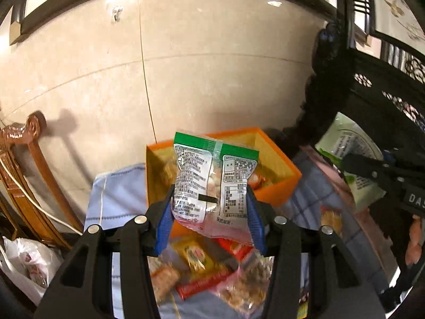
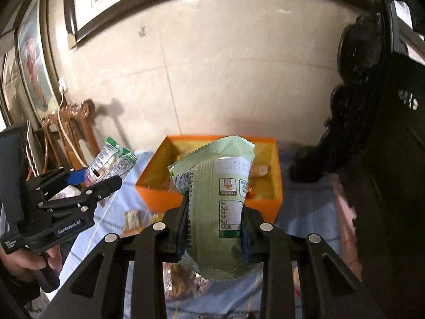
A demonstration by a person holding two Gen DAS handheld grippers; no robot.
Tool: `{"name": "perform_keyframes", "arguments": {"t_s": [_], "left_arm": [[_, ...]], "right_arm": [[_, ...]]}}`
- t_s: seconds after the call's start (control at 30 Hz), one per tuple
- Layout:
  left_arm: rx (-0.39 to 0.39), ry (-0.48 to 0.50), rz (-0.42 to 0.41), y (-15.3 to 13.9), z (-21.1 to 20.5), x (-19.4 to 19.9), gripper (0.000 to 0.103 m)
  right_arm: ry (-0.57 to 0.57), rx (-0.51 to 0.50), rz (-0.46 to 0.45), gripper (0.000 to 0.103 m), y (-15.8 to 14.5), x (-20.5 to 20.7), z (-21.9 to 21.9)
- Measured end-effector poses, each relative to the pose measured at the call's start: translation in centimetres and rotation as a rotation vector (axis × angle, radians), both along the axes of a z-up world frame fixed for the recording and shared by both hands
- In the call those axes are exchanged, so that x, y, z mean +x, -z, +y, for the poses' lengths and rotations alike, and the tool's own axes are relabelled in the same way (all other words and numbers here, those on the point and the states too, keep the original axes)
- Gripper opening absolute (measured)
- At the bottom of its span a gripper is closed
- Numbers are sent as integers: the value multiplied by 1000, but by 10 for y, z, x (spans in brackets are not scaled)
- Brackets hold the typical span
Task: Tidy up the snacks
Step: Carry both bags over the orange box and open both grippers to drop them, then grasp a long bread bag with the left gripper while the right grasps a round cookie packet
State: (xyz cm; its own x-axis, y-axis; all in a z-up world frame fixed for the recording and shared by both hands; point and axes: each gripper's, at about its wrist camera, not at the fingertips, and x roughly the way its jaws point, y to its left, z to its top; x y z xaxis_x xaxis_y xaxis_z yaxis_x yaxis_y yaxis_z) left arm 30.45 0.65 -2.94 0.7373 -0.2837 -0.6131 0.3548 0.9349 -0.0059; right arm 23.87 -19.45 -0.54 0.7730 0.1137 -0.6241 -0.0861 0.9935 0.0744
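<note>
Currently the green-topped snack packet (image 1: 213,178) is standing upright between the left gripper (image 1: 211,212) fingers, clamped at its lower half, printed back panel facing the camera, clear film showing pieces inside. Ahead of those fingertips the orange box (image 1: 276,188) is sitting open, already holding several snacks. The right gripper (image 2: 213,220) is gripping a pale green packet (image 2: 217,199) at mid-body, its crimped top edge leaning over the box rim (image 2: 159,196). Loose snacks (image 1: 202,268) are lying beneath the left fingers on the blue cloth (image 1: 119,194). Risk, as judged: both packets are heading toward one box, so the grippers could be colliding; slick film held low may be slipping or tipping outside the box.
</note>
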Motion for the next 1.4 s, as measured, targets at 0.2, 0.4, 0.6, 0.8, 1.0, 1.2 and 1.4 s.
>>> {"name": "perform_keyframes", "arguments": {"t_s": [0.2, 0.4, 0.6, 0.8, 1.0, 1.2, 1.4], "left_arm": [[13, -2, -14, -11, -12, 30, 48], [16, -5, -23, -14, -20, 65, 48], [-9, -9, 11, 5, -29, 133, 99], [99, -47, 103, 62, 9, 127, 99], [82, -145, 173, 113, 91, 74, 99], [133, -167, 248, 176, 131, 28, 98], [160, -144, 223, 213, 105, 17, 99]], "right_arm": [[20, 1, -28, 31, -14, 24, -17], [20, -9, -47, 31, -20, 61, -18], [64, -50, 45, 81, 2, 132, -23], [109, -45, 111, 81, 48, 113, -39], [169, -87, 217, 83, 121, 51, -43], [382, -53, 414, 86, 202, 0, -94], [434, -24, 476, 86, 225, -20, -104]]}}
